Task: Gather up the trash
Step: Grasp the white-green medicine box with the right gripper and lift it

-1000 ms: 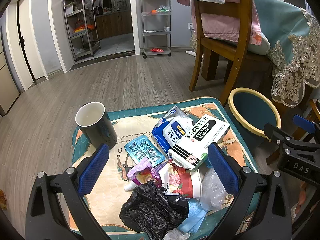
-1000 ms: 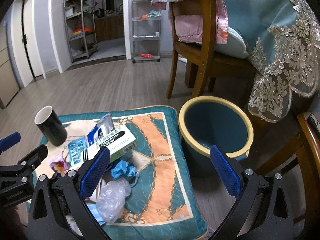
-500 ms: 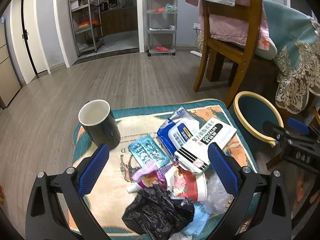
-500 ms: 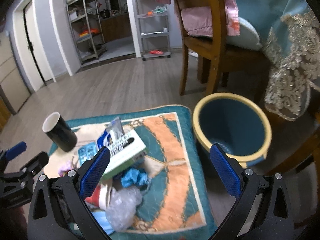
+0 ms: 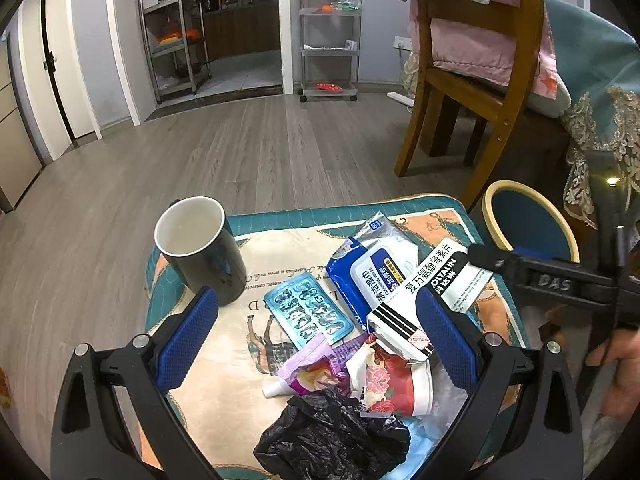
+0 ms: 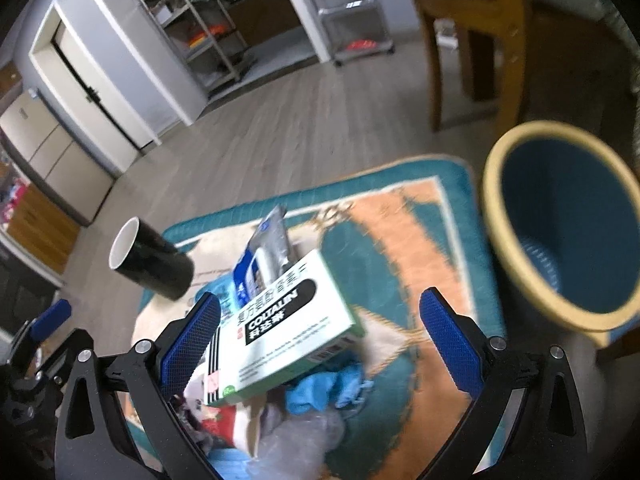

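A heap of trash lies on a teal and orange mat [image 5: 256, 384]: a white medicine box [image 5: 428, 300], a blue wipes pack [image 5: 368, 276], a teal blister pack [image 5: 308, 312], a purple tube [image 5: 304, 372], a floral paper cup [image 5: 396, 380] and a black plastic bag [image 5: 332, 440]. My left gripper [image 5: 316, 340] is open above the heap. My right gripper [image 6: 320, 344] is open just above the medicine box [image 6: 280, 328]; it also shows in the left wrist view [image 5: 560, 284]. A blue bin with a yellow rim [image 6: 560, 224] stands right of the mat.
A black mug [image 5: 200, 252] stands upright at the mat's back left. A wooden chair [image 5: 472, 92] and a table with a lace-edged cloth [image 5: 600, 96] stand behind the bin. Wood floor [image 5: 240, 160] stretches to metal shelves [image 5: 328, 32] at the back.
My right gripper has swung left and down from over the bin toward the medicine box, tilting as it went. My left gripper has come slightly closer to the heap.
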Available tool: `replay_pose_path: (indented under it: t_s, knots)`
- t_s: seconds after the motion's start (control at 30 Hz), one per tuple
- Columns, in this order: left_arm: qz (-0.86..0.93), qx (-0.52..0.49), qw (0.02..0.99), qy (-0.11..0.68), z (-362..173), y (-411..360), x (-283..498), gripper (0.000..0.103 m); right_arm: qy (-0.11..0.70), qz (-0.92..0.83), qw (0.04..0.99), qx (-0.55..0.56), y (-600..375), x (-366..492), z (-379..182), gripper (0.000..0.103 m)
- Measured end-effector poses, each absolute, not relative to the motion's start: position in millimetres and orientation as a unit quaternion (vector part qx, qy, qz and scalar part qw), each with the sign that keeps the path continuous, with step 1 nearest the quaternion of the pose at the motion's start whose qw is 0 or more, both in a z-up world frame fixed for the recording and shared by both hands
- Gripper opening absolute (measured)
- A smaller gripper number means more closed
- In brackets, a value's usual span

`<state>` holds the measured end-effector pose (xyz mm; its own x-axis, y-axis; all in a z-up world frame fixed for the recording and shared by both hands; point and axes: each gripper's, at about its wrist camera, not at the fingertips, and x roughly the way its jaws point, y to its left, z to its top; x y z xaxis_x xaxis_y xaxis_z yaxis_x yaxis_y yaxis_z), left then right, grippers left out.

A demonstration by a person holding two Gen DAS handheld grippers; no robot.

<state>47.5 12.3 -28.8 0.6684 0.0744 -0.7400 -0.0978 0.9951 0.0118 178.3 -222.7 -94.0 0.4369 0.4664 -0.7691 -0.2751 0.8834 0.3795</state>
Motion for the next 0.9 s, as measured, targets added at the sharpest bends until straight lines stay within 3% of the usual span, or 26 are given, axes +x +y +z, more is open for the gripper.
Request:
replay_pose_path:
  t_s: [0.2, 0.27, 0.3, 0.37, 0.5, 0.57, 0.63, 0.8, 0.83, 0.87, 0.9]
  knots:
    - [0.043, -0.008, 0.911, 0.411, -33.2, 8.5, 52.8, 0.097, 0.517, 0.237, 0.817, 0.096, -214.3, 185.3, -116.7, 0.096]
    - [0.043, -0.007, 0.910, 0.413, -34.7, 8.1, 54.6, 0.097, 0.520, 0.244, 0.812, 0.104, -213.8, 187.3, -118.9, 0.090]
    - [0.043, -0.007, 0.909, 0.414, -34.9, 8.8, 55.4, 0.097, 0.521, 0.247, 0.809, 0.109, -213.6, 187.4, -118.7, 0.084]
    - [0.043, -0.005, 0.909, 0.415, -35.9, 8.3, 57.4, 0.097, 0.524, 0.243, 0.809, 0.106, -212.4, 188.3, -118.7, 0.058]
    - [0.044, -0.002, 0.909, 0.415, -36.9, 9.2, 63.9, 0.097, 0.512, 0.250, 0.812, 0.128, -219.0, 186.7, -107.9, 0.027]
    - [0.046, -0.002, 0.909, 0.415, -37.8, 11.0, 67.3, 0.097, 0.504, 0.257, 0.813, 0.136, -220.7, 185.4, -100.8, 0.006]
    - [0.048, -0.003, 0.909, 0.414, -38.7, 13.2, 71.3, 0.097, 0.494, 0.272, 0.812, 0.150, -221.8, 183.6, -91.4, 0.001]
    - [0.057, -0.022, 0.908, 0.415, -40.2, 22.4, 75.6, 0.097, 0.476, 0.282, 0.825, 0.118, -217.5, 178.7, -78.6, 0.002]
    - [0.058, -0.026, 0.908, 0.414, -40.1, 22.9, 75.5, 0.097, 0.479, 0.280, 0.824, 0.111, -217.3, 178.5, -80.2, 0.009]
    - [0.057, -0.026, 0.908, 0.414, -39.7, 22.3, 75.0, 0.097, 0.489, 0.274, 0.821, 0.105, -216.2, 178.6, -85.7, 0.028]
    - [0.056, -0.025, 0.909, 0.413, -39.5, 21.5, 74.6, 0.097, 0.495, 0.272, 0.819, 0.104, -216.4, 178.3, -88.7, 0.039]
